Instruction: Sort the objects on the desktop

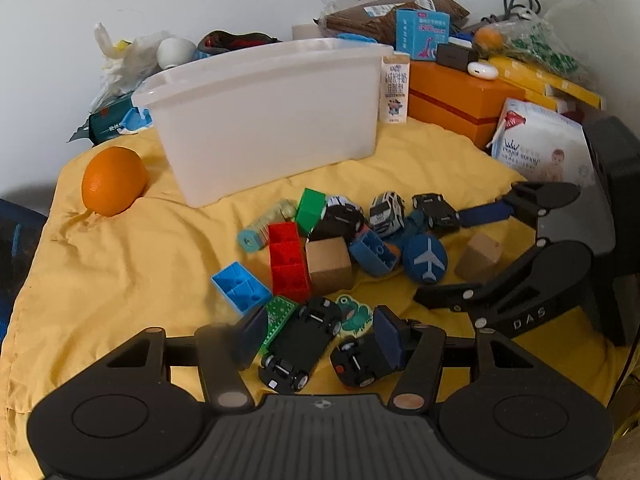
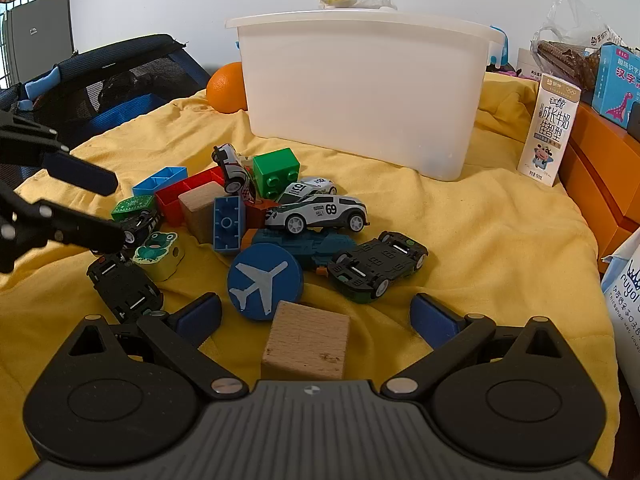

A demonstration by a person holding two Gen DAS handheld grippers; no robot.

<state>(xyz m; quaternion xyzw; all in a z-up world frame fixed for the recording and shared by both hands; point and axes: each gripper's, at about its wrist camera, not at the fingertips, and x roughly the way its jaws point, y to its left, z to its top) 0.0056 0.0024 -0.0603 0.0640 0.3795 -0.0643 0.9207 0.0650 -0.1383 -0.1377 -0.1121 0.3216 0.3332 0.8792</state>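
Left gripper [image 1: 320,332] is hanging spread around an upturned black toy car [image 1: 302,344]; pads not pressing. Right gripper [image 2: 316,320] is gaping wide over a wooden cube [image 2: 306,340], airplane disc [image 2: 264,280] just beyond. White car [image 2: 316,212] is reading "69". Milk carton [image 2: 548,128] is standing beside the white bin [image 2: 360,92]; toy pile is sitting before it.

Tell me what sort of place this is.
Most likely a home, perhaps a child's play or living area: a toy pile lies on a yellow quilt beside a white bin, with a milk carton and household clutter behind.
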